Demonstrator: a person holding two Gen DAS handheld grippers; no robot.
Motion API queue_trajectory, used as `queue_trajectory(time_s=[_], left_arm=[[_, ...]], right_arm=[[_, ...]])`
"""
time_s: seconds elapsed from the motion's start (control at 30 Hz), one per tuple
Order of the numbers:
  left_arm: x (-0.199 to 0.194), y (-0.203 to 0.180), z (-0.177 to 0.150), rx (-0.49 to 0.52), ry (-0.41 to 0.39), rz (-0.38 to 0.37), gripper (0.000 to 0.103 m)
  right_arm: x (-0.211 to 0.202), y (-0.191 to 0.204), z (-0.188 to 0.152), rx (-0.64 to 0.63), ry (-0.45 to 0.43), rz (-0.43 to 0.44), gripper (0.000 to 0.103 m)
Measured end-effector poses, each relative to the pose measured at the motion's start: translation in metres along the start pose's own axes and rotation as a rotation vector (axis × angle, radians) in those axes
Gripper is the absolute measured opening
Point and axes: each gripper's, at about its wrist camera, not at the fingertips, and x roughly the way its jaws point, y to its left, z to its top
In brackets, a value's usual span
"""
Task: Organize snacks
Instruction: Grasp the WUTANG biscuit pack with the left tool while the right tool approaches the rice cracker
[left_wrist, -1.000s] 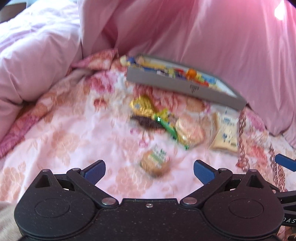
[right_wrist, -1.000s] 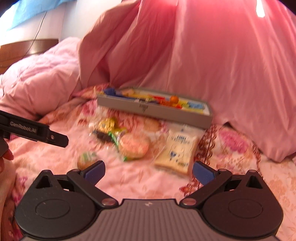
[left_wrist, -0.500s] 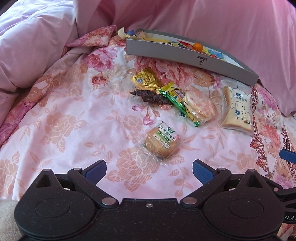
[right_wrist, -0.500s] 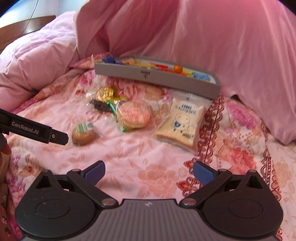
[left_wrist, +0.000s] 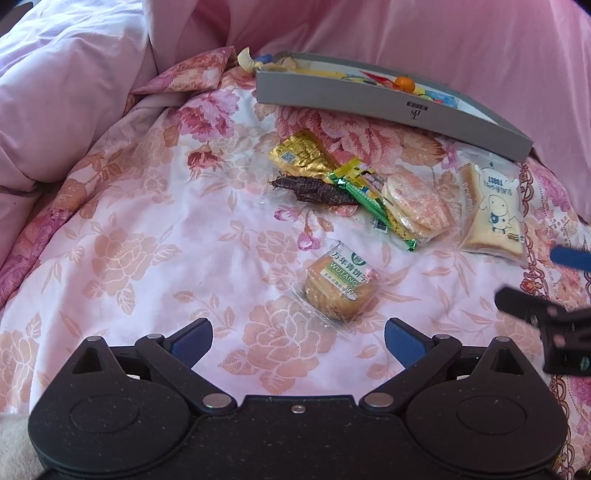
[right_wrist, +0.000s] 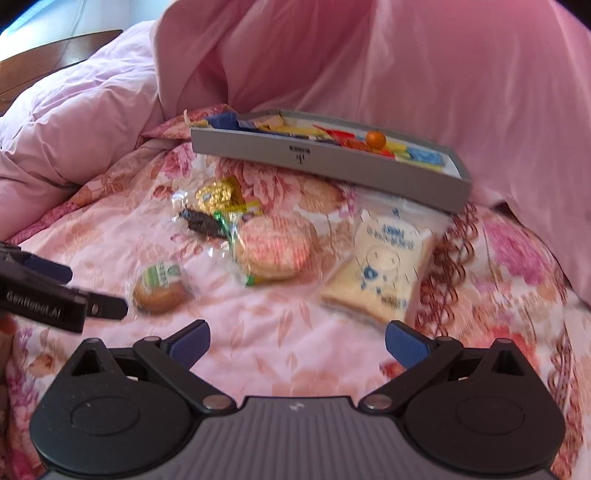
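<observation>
Several wrapped snacks lie on a floral bedspread. A green-labelled biscuit pack (left_wrist: 339, 285) lies just ahead of my open, empty left gripper (left_wrist: 298, 339). Behind it are a gold packet (left_wrist: 301, 154), a dark snack (left_wrist: 314, 189), a green bar (left_wrist: 364, 192), a round rice cracker pack (left_wrist: 417, 206) and a toast pack (left_wrist: 493, 214). A grey box (left_wrist: 388, 107) with several snacks stands at the back. My right gripper (right_wrist: 297, 339) is open and empty, short of the toast pack (right_wrist: 384, 273) and the rice cracker pack (right_wrist: 273, 251).
Pink duvet folds (left_wrist: 74, 92) rise at the left and a pink sheet (right_wrist: 406, 66) drapes behind the box. The right gripper's fingers (left_wrist: 569, 258) show at the right edge of the left view; the left gripper's finger (right_wrist: 55, 299) shows at the left of the right view.
Both grippers have moved forward and lower toward the snacks; the biscuit pack and toast pack now sit closer. Both stay open. No snack has moved.
</observation>
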Motion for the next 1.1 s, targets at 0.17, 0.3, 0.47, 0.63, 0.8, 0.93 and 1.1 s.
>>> queue_trajectory(time_s=[0.17,0.3,0.47,0.63,0.8,0.93,1.1], left_arm=[[0.006,0.003,0.004,0.005,-0.005,0.024,0.099],[0.008,0.005,0.006,0.038,-0.017,0.022,0.099],[0.013,0.008,0.008,0.038,-0.016,0.026,0.099],[0.022,0.01,0.01,0.043,0.001,0.015,0.099],[0.025,0.01,0.012,0.056,-0.011,0.005,0.099],[0.026,0.006,0.013,0.105,-0.026,0.011,0.099],[0.026,-0.002,0.012,0.183,-0.039,-0.011,0.099]], right_arm=[[0.029,-0.007,0.01,-0.043,-0.055,0.063,0.103],[0.051,-0.012,0.019,-0.044,-0.08,0.122,0.103],[0.071,-0.013,0.032,-0.034,-0.105,0.194,0.103],[0.091,-0.009,0.036,-0.032,-0.08,0.229,0.103],[0.106,-0.006,0.039,-0.021,-0.049,0.228,0.103],[0.112,-0.005,0.04,-0.014,-0.036,0.228,0.103],[0.113,-0.005,0.039,-0.016,-0.035,0.228,0.102]])
